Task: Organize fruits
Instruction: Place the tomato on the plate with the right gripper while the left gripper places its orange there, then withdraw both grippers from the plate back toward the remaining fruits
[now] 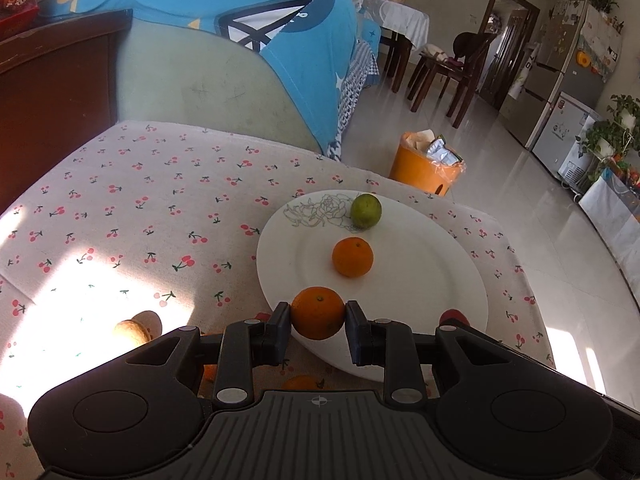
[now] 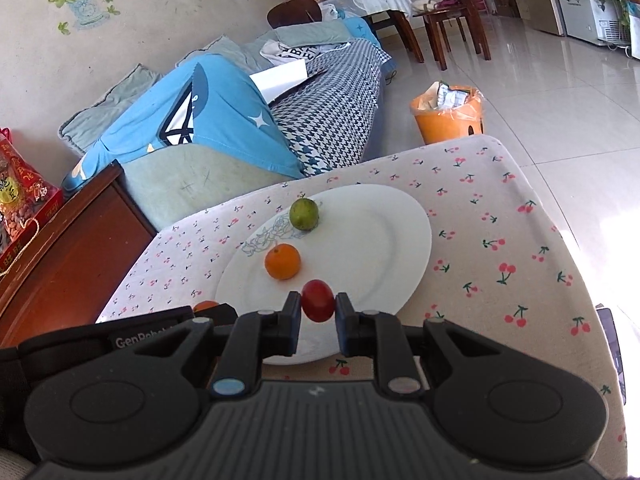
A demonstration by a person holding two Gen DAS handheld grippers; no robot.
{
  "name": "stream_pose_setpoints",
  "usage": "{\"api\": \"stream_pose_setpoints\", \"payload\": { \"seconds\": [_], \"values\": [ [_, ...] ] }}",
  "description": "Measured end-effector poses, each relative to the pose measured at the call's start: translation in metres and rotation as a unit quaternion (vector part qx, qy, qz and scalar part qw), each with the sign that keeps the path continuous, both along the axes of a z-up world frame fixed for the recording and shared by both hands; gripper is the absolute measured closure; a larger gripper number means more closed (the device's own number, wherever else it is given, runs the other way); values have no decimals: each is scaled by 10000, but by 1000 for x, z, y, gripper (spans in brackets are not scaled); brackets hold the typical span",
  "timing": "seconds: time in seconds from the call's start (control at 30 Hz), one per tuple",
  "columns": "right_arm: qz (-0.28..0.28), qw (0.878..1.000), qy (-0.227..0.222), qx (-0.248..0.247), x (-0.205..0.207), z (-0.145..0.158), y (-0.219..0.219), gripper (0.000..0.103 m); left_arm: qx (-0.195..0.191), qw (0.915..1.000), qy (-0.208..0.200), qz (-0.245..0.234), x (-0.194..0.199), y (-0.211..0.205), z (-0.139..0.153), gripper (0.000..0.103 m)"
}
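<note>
A white oval plate (image 1: 420, 280) (image 2: 380, 240) lies on the cherry-print tablecloth. On it rest a green citrus (image 1: 366, 211) (image 2: 304, 214) at the far rim and an orange (image 1: 352, 257) (image 2: 282, 261) near the middle. My left gripper (image 1: 318, 319) is shut on a second orange (image 1: 317, 318), held over the plate's near edge. My right gripper (image 2: 318, 306) is shut on a small red fruit (image 2: 318, 301) above the plate's near part. The red fruit (image 1: 454, 316) also peeks beside the left gripper's finger.
A brown round fruit (image 1: 130, 330) sits on the cloth in sunlight at the left, and another orange (image 1: 302, 383) lies under the left gripper. An orange waste bin (image 1: 430, 168) (image 2: 448, 114) stands on the floor beyond the table edge. A sofa and a wooden cabinet border the far side.
</note>
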State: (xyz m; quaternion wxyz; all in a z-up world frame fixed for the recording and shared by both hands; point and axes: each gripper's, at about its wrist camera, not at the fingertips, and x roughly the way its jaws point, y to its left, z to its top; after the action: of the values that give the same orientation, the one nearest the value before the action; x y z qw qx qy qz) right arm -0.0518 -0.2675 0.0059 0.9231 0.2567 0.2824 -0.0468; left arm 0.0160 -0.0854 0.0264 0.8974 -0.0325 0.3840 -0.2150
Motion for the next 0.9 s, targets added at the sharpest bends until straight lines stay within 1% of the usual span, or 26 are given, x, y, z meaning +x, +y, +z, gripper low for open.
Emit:
{"api": "stream_pose_setpoints", "payload": {
  "seconds": [0.13,0.2,0.27,0.4,0.5,0.63,0.9],
  "values": [
    [-65,10000,16,70,5,-4,-3,81,102,9999,-10,-1,6,-5,-1,74],
    [-65,9999,-9,92,4,-4,-3,81,112,9999,-55,2,5,-5,1,69],
    [-38,10000,-14,60,3,-2,-2,81,135,9998,-95,64,4,-5,3,53],
    [-3,9999,14,140,1,-2,-1,80,230,9996,-166,79,0,-4,10,53],
    [32,10000,28,11,-2,0,2,79,294,9994,-130,117,-5,0,13,51],
    [89,9999,42,-45,-7,3,5,75,372,9992,-33,159,-12,5,14,50],
    [292,9991,196,-246,-17,2,15,75,531,9983,33,230,-25,14,16,49]
  ]
}}
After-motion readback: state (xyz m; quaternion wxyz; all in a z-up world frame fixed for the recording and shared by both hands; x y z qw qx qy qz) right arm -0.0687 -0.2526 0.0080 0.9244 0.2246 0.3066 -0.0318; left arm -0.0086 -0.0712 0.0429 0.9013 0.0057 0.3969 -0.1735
